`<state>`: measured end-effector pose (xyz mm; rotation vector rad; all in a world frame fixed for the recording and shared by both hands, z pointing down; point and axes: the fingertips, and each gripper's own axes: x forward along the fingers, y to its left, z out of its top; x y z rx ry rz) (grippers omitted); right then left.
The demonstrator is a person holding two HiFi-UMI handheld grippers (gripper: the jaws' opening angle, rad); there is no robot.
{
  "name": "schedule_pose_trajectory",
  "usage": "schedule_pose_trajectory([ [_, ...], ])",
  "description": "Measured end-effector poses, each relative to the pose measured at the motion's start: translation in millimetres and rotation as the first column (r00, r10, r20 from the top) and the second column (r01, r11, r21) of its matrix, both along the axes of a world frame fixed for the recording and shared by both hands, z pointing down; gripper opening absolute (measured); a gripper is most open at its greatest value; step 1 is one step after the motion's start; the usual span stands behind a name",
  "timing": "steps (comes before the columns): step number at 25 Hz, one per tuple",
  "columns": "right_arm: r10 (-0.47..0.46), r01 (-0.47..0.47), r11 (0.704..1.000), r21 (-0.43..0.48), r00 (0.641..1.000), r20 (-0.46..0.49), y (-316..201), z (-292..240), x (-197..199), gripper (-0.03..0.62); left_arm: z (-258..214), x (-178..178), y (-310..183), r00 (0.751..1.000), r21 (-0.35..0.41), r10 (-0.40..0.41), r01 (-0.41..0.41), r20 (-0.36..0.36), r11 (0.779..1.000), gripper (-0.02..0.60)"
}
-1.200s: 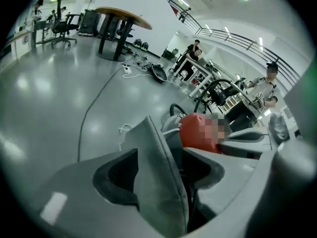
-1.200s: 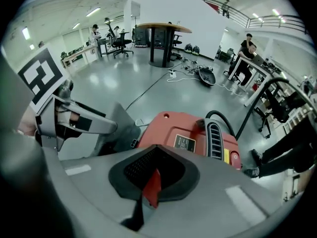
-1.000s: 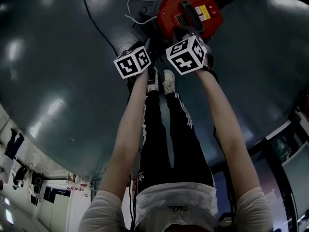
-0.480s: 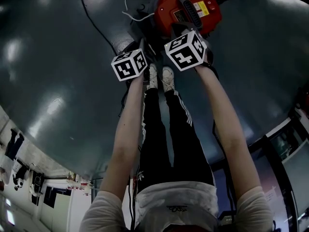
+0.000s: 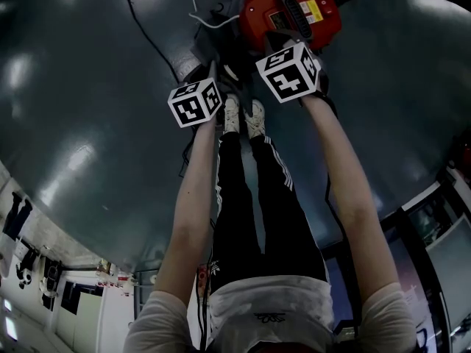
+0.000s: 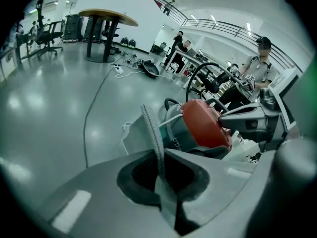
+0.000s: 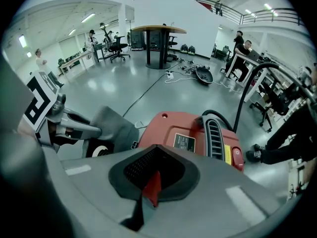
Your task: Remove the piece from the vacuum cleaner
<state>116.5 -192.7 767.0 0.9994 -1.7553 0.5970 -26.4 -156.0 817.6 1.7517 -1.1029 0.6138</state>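
The red-topped vacuum cleaner (image 5: 288, 15) stands on the grey floor just beyond my feet. My left gripper (image 5: 208, 70) is shut on a thin grey piece with a mesh edge (image 6: 152, 132), held upright to the left of the vacuum's body (image 6: 204, 125). In the right gripper view that same grey piece (image 7: 113, 126) hangs apart from the vacuum's red top (image 7: 194, 139). My right gripper (image 7: 151, 192) is shut on a red edge of that top, close to its label and black vent grille (image 7: 214, 138).
A white cord (image 5: 207, 12) and a black cable (image 5: 144, 29) lie on the floor by the vacuum. A black hose (image 7: 251, 86) arches behind it. My shoes (image 5: 243, 116) are right under the grippers. A round table (image 7: 158, 39), chairs and seated people stand further off.
The left gripper has drawn slightly down and left, away from the vacuum, with the grey piece in it. The right gripper has shifted a little toward the vacuum's top.
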Motion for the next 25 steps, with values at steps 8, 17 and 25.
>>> schedule_pose_trajectory([
  [8,0.001,-0.001,1.0,0.009,1.0,-0.008,2,-2,0,0.012,1,-34,25,0.998,0.002,-0.027,0.027,0.058,1.0,0.013],
  [17,0.009,-0.009,1.0,0.019,1.0,-0.005,5,-3,1,0.013,-16,-44,27,0.997,0.079,-0.02,0.015,0.072,0.997,0.013],
  [25,0.227,-0.235,0.97,0.062,0.968,0.111,-13,-39,5,0.021,-92,-67,0,0.993,0.179,-0.095,0.08,0.076,0.981,0.013],
])
